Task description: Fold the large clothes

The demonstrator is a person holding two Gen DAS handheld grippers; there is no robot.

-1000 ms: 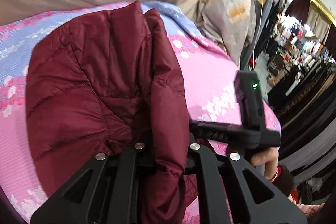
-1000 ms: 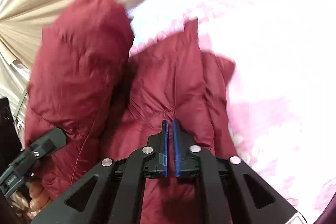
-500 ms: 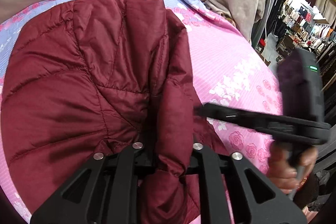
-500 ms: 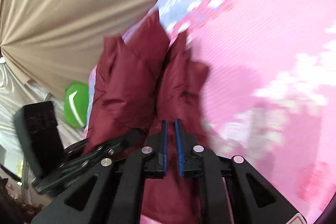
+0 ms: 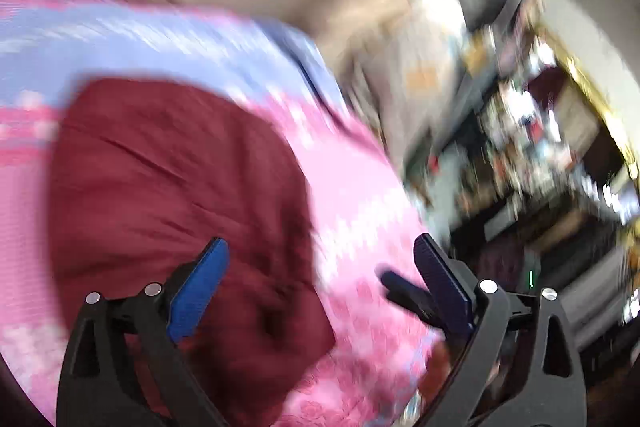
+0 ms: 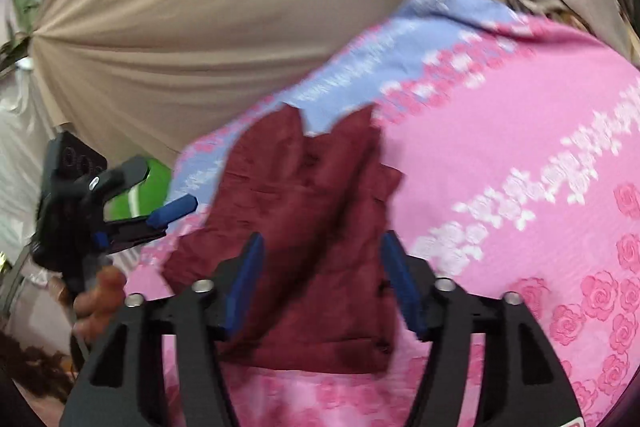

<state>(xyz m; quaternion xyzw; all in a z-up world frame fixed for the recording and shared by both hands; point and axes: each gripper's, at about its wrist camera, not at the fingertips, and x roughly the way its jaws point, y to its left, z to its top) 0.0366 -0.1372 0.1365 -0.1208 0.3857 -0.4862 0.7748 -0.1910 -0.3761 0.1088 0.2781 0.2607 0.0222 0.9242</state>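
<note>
A dark red quilted jacket (image 6: 316, 227) lies folded in a compact bundle on the pink and blue flowered bedspread (image 6: 520, 155). My right gripper (image 6: 322, 267) is open and empty, its blue pads spread on either side of the jacket, above it. My left gripper (image 5: 320, 275) is open and empty; the jacket (image 5: 180, 195) lies under its left finger. The left wrist view is motion-blurred. The left gripper also shows in the right wrist view (image 6: 160, 215) at the jacket's left. The right gripper's finger (image 5: 404, 291) shows in the left wrist view.
A beige curtain (image 6: 200, 7) hangs behind the bed. A green object (image 6: 136, 195) sits at the bed's left edge. A cluttered room with racks (image 5: 540, 147) lies past the bed's right edge. A hand (image 6: 96, 295) holds the left gripper.
Both grippers have opened and let go of the jacket, which now lies folded on the bed. Both have drawn back from it; the left one is moving fast.
</note>
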